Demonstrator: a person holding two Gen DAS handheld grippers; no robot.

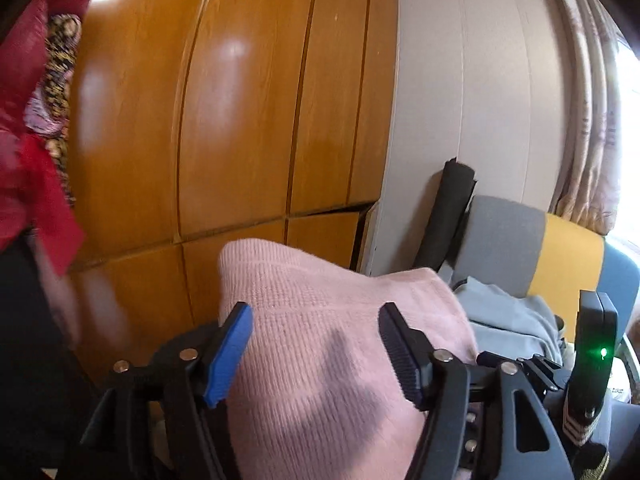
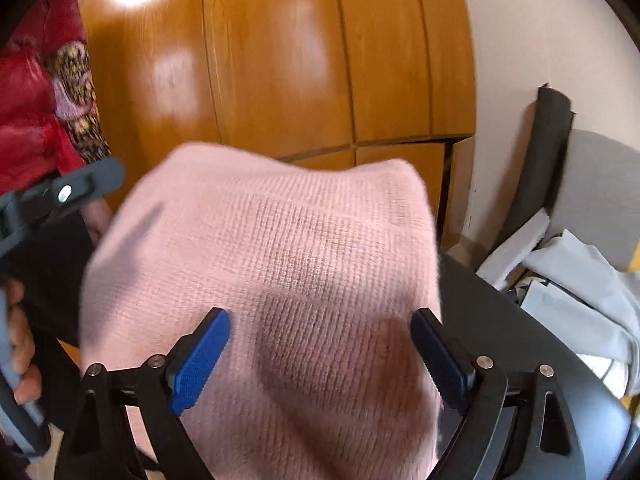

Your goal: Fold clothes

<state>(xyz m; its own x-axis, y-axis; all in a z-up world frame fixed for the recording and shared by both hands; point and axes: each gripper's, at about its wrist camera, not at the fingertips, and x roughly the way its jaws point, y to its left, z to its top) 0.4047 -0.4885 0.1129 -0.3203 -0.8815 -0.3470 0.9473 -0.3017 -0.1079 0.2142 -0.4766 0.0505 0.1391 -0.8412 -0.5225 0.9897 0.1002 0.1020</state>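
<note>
Although no brand, label or readable writing shows anywhere, the pink knit garment fills the near middle of both views, bunched into a soft mound in front of the wooden wardrobe. The left tongs stand spread, blue pads either side of the knit without pressing it; the right tongs are spread likewise, the cloth lying between them. The garment's far folded edge runs across below the wardrobe's lower panels. Right of it, a grey cloth lies heaped beside a grey chair back, crowding that side.
</note>
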